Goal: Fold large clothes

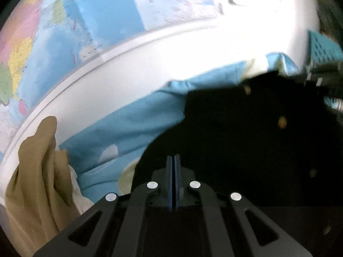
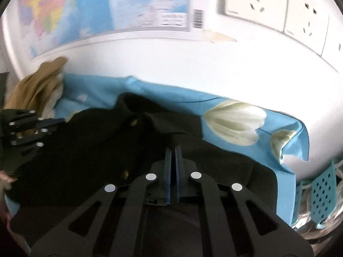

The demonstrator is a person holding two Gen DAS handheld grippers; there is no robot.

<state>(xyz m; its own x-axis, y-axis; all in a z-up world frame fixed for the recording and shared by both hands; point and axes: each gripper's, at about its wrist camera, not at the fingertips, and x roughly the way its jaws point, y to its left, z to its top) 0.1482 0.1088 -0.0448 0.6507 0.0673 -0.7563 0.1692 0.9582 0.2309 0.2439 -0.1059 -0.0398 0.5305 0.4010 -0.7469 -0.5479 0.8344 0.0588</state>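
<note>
A large black garment with gold buttons [image 1: 246, 128] lies spread on a light blue sheet with white tulips [image 1: 120, 132]; it also shows in the right wrist view [image 2: 90, 150]. My left gripper [image 1: 173, 158] has its fingers pressed together over the garment's left edge. My right gripper [image 2: 173, 150] has its fingers together, with a slim gap, over the garment near its collar [image 2: 137, 105]. Whether either pinches cloth I cannot tell. The left gripper also shows at the left of the right wrist view [image 2: 49, 122].
A tan garment [image 1: 38, 182] is bunched at the far left against the white wall [image 2: 193, 64]. A world map [image 1: 53, 32] hangs on the wall, with wall sockets [image 2: 278, 6] to its right. A teal perforated basket [image 2: 321, 192] stands at the right, past the sheet's edge.
</note>
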